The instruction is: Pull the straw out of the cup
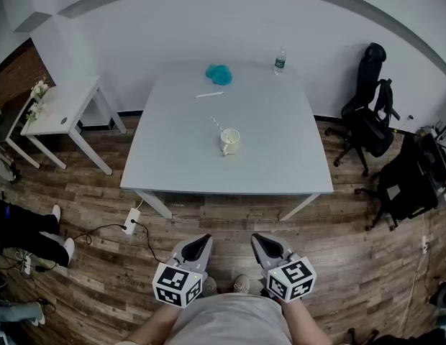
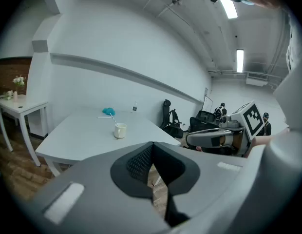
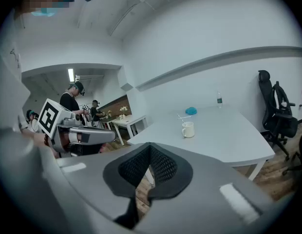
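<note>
A cream mug (image 1: 229, 141) stands near the middle of the grey table (image 1: 280, 164), with a striped straw (image 1: 216, 123) leaning out of it to the upper left. The mug (image 2: 120, 130) also shows far off in the left gripper view, and the mug (image 3: 188, 129) in the right gripper view. Both grippers hover over the floor, well short of the table's near edge. My left gripper (image 1: 201, 242) is shut and empty. My right gripper (image 1: 260, 240) has its jaws together with nothing between them.
A second straw (image 1: 208, 94), a teal cloth (image 1: 219, 73) and a water bottle (image 1: 280, 61) lie at the table's far side. A white side table (image 1: 61, 110) stands left, black office chairs (image 1: 369, 113) right. A power strip (image 1: 131, 221) lies on the floor. People stand at the left.
</note>
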Demonstrator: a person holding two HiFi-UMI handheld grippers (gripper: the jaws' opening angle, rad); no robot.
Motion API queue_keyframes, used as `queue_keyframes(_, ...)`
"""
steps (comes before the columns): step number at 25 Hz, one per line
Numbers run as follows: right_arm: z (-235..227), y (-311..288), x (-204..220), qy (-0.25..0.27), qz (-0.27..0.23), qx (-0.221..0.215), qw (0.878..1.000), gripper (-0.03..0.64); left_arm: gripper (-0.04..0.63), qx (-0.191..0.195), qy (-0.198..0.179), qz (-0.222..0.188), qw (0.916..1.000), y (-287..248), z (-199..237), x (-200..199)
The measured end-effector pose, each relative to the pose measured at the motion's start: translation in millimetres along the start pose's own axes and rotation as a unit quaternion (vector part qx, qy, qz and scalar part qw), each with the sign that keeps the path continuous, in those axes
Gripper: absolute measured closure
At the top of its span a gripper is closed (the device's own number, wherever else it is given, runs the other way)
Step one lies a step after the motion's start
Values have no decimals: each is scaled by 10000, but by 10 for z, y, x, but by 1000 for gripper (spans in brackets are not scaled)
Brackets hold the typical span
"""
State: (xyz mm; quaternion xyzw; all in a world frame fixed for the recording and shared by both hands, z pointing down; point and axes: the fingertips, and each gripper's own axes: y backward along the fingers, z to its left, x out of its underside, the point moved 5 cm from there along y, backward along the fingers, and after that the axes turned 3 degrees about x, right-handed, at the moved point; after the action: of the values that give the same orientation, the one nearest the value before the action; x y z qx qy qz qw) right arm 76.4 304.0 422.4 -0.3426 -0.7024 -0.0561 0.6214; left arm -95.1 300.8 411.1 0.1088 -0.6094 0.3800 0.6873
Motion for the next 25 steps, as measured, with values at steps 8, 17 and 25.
queue_keyframes(8,63,-65,-28,36,30,-17,10000,614,578,41,-19,-20,10000,49,63,-34)
queue_keyframes(17,152,-141,-77,-235,-188,394,9988,611,577,59,-34,-92,9999,243,252,-58)
queue_keyframes(25,398,-238,-21,-342,-260,548,9976,610,577,280,-32,-164,9995,407,418,-33)
